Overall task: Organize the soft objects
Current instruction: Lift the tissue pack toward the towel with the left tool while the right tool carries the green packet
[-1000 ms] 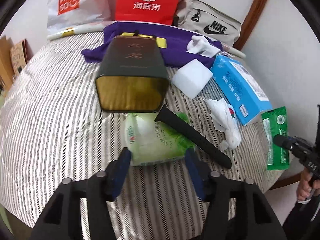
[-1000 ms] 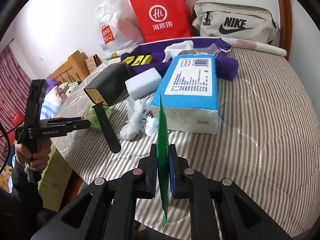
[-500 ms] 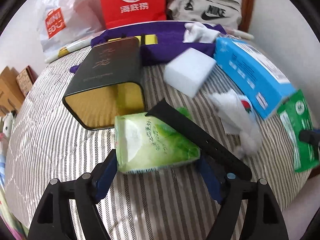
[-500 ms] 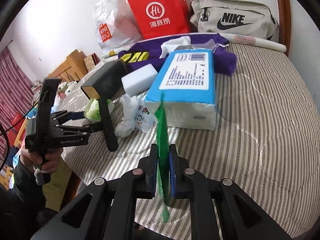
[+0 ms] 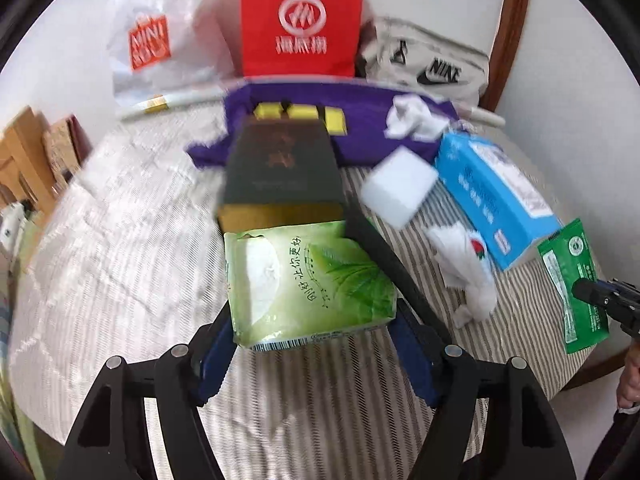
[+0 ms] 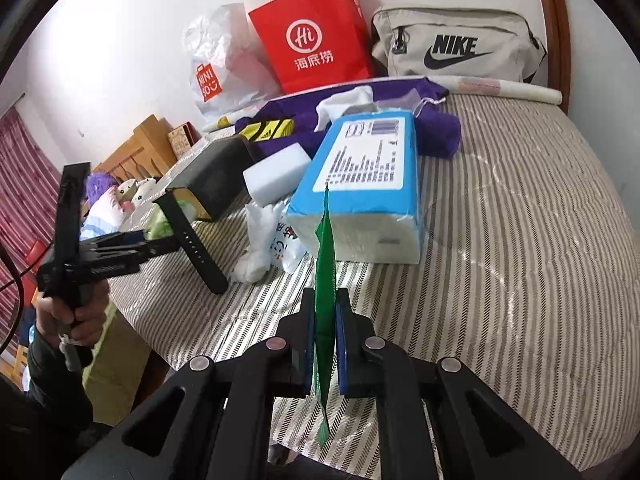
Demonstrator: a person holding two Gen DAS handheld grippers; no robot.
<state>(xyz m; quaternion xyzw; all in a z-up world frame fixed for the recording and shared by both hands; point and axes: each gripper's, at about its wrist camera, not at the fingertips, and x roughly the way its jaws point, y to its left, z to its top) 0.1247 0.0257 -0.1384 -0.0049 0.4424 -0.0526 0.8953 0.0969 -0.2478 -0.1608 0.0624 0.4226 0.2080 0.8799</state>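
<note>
— Both grippers first: what is being gripped?

— By the left gripper [image 5: 312, 344] a soft light-green tissue pack with a leaf print [image 5: 308, 284] is straddled, with the jaws closing on its sides. By the right gripper [image 6: 324, 320] a thin flat green foil sachet [image 6: 325, 264] is clamped on edge, the jaws nearly together.

— And placed where, against the blue-and-white tissue brick [image 6: 364, 184]?

— The sachet is held up just in front of it. The green pack is seen well to its left, beside the dark gold-ended box [image 5: 280, 176] and touched by a black strap [image 5: 396, 272], over the striped bedcover [image 6: 520, 240].
</note>
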